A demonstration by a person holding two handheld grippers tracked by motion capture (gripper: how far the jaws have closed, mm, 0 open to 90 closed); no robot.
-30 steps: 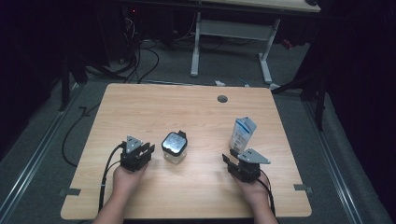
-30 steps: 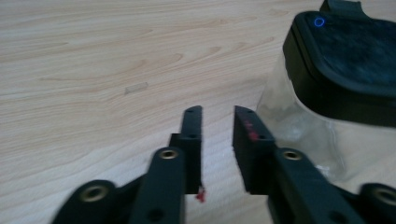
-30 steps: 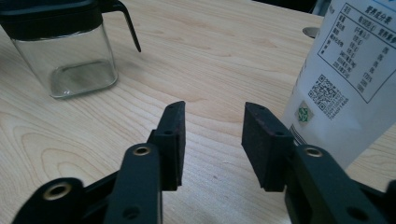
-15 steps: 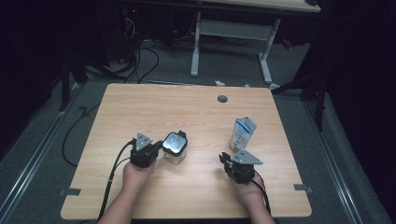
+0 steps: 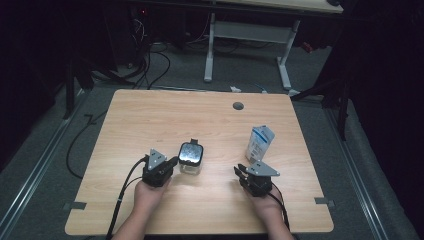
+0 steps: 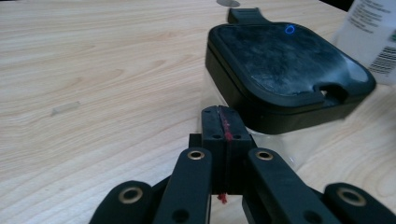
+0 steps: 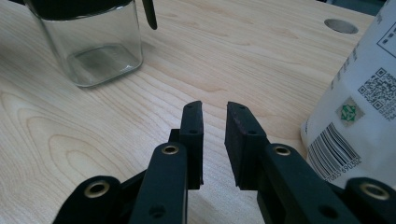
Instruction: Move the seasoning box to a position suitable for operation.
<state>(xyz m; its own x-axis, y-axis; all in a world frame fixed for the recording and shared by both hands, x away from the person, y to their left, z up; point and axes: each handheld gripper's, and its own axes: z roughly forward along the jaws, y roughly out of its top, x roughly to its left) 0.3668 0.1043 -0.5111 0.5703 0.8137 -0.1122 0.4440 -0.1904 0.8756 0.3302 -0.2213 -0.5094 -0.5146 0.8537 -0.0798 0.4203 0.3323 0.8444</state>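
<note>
Early stage: left gripper (image 6: pixel 223 122) clamped empty beside lidded jar (image 5: pixel 190 157); right gripper (image 7: pixel 214 122) slightly parted, empty, just reopening near carton (image 5: pixel 259 143); nothing grasped yet.

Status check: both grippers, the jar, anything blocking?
Left gripper shut, empty, tips at the glass jar. Right gripper jaws slightly apart, empty, beside the white carton. Jar upright, black lid on. Nothing in the way.

The high view looks down on the table (image 5: pixel 150 115); both gripper views skim it closely, sharing, apparently, the jar (image 6: pixel 285 70).
</note>
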